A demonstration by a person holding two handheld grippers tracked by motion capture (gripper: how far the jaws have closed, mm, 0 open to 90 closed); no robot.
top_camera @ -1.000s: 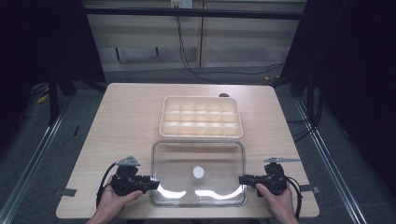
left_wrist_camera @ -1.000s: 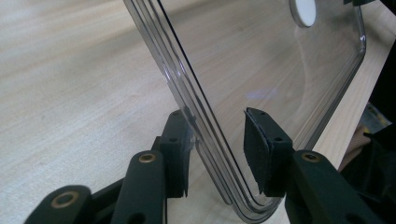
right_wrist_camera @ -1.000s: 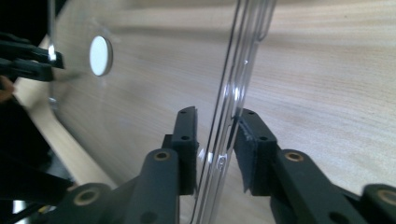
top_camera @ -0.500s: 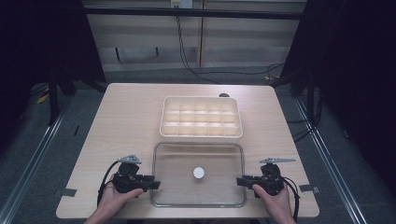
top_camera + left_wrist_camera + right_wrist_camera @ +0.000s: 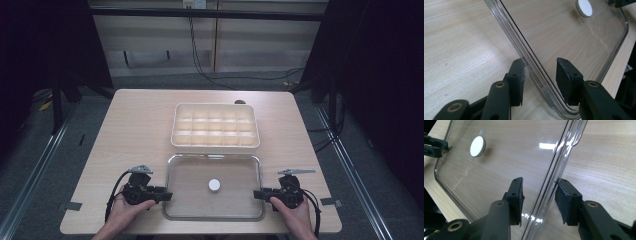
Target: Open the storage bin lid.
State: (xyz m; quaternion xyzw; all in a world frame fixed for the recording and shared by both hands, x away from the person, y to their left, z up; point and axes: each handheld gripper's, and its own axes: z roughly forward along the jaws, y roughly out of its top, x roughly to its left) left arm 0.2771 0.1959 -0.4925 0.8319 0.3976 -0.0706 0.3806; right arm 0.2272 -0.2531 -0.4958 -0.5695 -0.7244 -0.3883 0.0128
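Note:
A clear plastic lid with a white knob in its middle lies flat on the table, just in front of a cream compartment box. My left gripper sits at the lid's left edge. In the left gripper view the rim of the lid runs between the spread jaws of the left gripper, and the pads do not press on it. My right gripper is at the lid's right edge. Its jaws have just been opening, and the rim of the lid stands loose between them.
The wooden table has bare surface to the left and right of the box. The lid's front edge lies close to the table's near edge. Dark floor and metal rails surround the table.
The glare along the lid's front edge is gone and the lid now lies flat. Both pairs of jaws have spread away from its rim. The hands have barely shifted.

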